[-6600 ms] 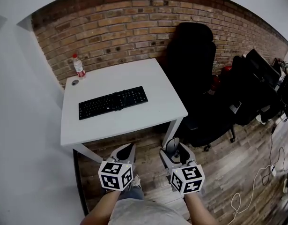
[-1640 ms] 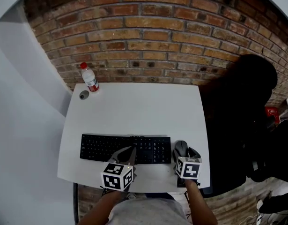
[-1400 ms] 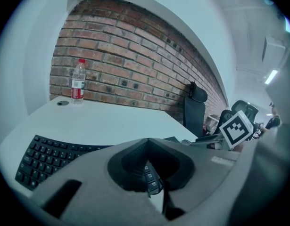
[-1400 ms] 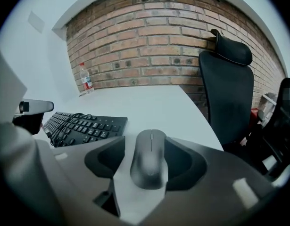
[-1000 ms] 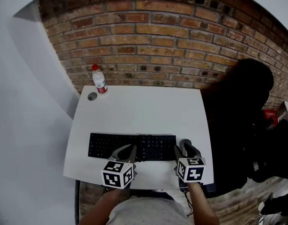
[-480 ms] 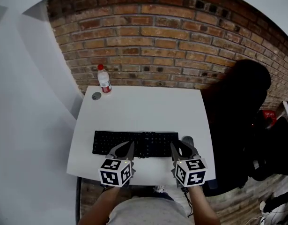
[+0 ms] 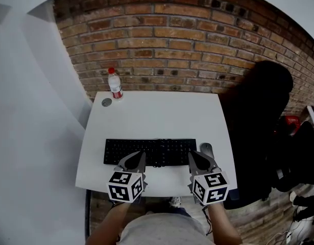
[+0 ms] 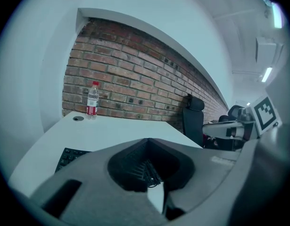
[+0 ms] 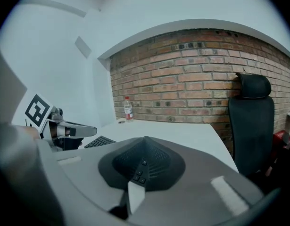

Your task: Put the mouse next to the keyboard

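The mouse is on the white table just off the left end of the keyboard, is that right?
Not quite. The head view shows the mouse on the white table just off the right end of the keyboard, not the left.

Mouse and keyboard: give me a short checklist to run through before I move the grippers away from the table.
1. The mouse lies on the table at the right end of the keyboard: ok.
2. The right gripper has let go, jaws together with nothing between them: ok.
3. The left gripper is empty, jaws together: ok.
4. The mouse sits fully on the tabletop, inside the right edge: ok.
5. A gap between mouse and keyboard: cannot tell, the right gripper partly covers that spot.
6. The bottle stands upright at the far left corner, away from both grippers: ok.
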### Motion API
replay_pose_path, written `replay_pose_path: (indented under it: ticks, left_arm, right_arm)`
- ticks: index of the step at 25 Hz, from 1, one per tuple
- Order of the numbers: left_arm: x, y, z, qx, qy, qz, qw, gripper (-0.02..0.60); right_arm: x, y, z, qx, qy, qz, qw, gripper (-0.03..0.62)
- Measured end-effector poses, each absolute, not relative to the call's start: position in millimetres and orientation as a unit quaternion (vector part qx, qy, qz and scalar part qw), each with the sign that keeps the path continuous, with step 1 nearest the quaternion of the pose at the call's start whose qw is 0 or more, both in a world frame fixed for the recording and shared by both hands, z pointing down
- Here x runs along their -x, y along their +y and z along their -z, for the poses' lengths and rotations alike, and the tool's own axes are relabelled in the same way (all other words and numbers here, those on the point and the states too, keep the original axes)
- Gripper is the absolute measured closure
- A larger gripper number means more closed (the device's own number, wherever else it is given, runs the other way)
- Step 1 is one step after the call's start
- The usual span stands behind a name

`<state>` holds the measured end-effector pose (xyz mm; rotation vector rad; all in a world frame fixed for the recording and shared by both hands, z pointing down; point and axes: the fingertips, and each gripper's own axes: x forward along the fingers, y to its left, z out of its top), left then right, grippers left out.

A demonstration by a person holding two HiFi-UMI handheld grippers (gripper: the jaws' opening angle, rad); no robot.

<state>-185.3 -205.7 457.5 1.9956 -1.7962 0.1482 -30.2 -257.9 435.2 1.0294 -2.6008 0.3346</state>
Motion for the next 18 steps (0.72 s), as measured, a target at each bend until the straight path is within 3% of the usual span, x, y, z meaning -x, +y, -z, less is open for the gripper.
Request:
replay_pose_path:
  ticks: [18]
  left_arm:
    - [184, -190, -460, -0.728, -0.646, -0.053, 0.223, 0.595]
  right_arm:
    - [27, -241, -437, -0.367, -0.909, -0.119, 0.158, 0.586]
